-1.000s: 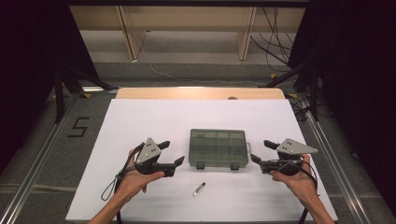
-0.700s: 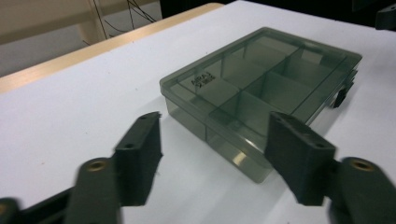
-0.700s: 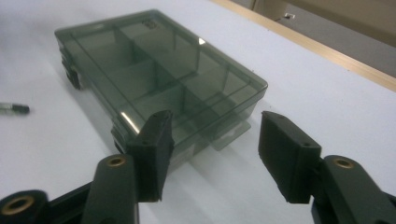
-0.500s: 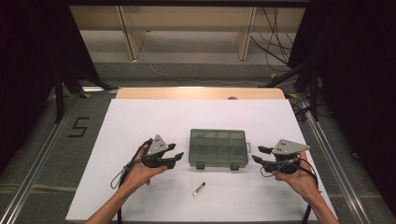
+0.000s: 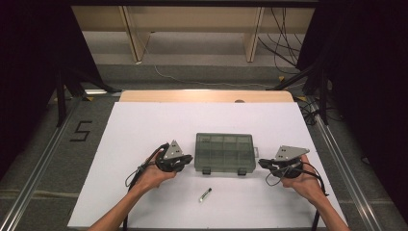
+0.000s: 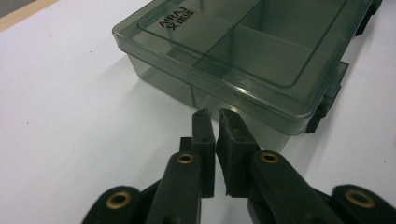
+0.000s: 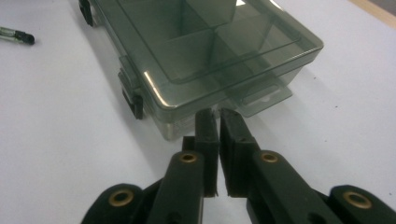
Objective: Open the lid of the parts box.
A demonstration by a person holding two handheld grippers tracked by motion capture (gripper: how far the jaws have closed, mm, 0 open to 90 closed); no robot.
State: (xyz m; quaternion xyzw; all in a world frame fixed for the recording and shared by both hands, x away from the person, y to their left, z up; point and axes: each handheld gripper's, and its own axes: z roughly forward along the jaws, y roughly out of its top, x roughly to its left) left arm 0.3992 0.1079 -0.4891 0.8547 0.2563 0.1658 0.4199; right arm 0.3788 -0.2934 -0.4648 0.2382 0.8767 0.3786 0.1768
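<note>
Both closed, empty: left gripper (image 5: 188, 159) and right gripper (image 5: 262, 162) flank the box (image 5: 224, 152); white worktop (image 5: 144, 125) open around.

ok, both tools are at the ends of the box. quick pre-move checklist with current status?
1. Lid of the compartment box down: ok, it lies flat on the base.
2. Front latches fastened: cannot tell.
3. Left tool lined up on the box's left end: ok; jaws nearly together, tips close to the wall, contact cannot tell.
4. Right tool lined up on the right end by the hang tab: ok; jaws nearly together, holding nothing.
5. Small pen-like item out of the way: ok, it lies apart, nearer the person than the box.
</note>
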